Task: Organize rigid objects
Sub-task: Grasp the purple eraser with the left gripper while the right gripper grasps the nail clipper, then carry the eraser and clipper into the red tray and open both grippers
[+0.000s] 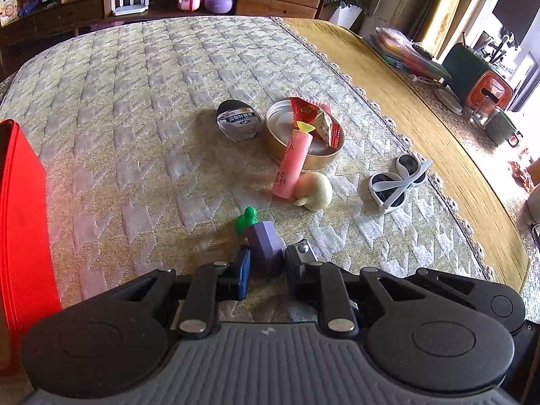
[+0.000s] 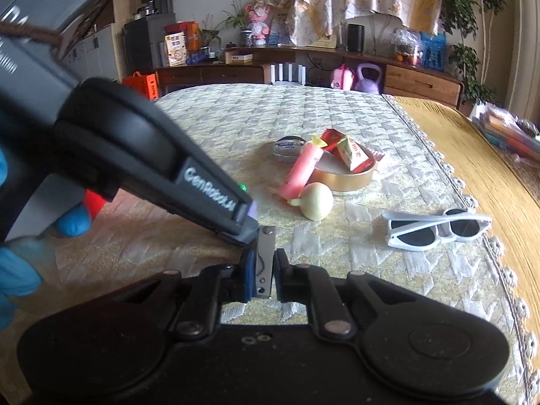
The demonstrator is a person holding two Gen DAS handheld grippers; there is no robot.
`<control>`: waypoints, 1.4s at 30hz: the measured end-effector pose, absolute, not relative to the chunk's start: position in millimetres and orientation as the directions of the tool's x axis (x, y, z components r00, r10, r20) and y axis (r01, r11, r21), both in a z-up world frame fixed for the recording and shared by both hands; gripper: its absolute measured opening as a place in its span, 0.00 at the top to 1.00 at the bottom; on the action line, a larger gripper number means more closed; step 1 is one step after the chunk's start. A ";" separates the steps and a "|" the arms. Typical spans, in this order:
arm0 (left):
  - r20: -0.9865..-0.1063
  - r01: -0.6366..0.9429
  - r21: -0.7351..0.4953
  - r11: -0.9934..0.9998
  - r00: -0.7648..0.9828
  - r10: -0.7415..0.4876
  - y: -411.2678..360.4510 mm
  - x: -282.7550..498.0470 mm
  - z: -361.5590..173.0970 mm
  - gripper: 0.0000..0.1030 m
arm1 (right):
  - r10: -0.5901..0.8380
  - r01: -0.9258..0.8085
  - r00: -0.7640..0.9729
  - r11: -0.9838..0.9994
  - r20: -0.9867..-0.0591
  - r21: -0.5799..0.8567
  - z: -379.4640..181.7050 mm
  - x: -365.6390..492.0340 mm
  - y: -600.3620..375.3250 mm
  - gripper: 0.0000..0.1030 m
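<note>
My left gripper (image 1: 266, 265) has its jaws clamped on a purple block (image 1: 265, 248), with a green pawn (image 1: 246, 219) just ahead of the tips on the quilted counter (image 1: 135, 101). My right gripper (image 2: 261, 270) has its jaws closed on a metal nail clipper (image 2: 264, 263), right beside the left gripper's tip. Ahead of both jaws and a little to the right, a pink tube (image 1: 293, 163) leans on the rim of a round gold tin (image 1: 276, 143) holding red packets (image 1: 312, 114). A pale garlic-shaped piece (image 1: 315, 190) touches the tube's lower end. White sunglasses (image 1: 400, 182) lie farther right; a dark round case (image 1: 238, 119) sits just left of the tin.
</note>
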State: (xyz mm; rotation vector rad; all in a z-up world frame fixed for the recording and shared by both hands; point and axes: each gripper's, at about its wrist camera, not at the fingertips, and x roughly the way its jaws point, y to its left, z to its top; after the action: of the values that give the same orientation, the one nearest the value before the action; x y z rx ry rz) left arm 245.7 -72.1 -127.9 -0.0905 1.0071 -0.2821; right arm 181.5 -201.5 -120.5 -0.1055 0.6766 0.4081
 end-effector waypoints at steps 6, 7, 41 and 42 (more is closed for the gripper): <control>-0.821 0.175 -0.181 0.968 0.515 -0.247 -67.2 240.4 -126.7 0.82 | 0.327 -0.349 0.710 0.933 -0.624 0.092 -118.0 177.5 -208.8 0.90; -0.822 0.172 -0.181 0.968 0.513 -0.245 -65.9 238.8 -126.2 0.82 | 0.330 -0.344 0.710 0.933 -0.622 0.102 -116.7 175.9 -210.4 0.90; -0.761 0.026 -0.248 0.968 0.613 -0.212 56.1 149.2 -47.0 0.82 | 0.498 -0.491 0.682 0.855 -0.535 0.170 -31.3 135.4 -138.4 0.90; -0.759 0.015 -0.250 0.968 0.618 -0.206 62.2 148.5 -45.2 0.82 | 0.505 -0.501 0.679 0.849 -0.534 0.166 -29.4 135.6 -132.5 0.90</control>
State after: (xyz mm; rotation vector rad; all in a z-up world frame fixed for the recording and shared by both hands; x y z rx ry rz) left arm 148.5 62.2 -45.2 -0.2287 0.8979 -0.1286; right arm 135.6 -132.5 -29.4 0.0059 0.6014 0.5648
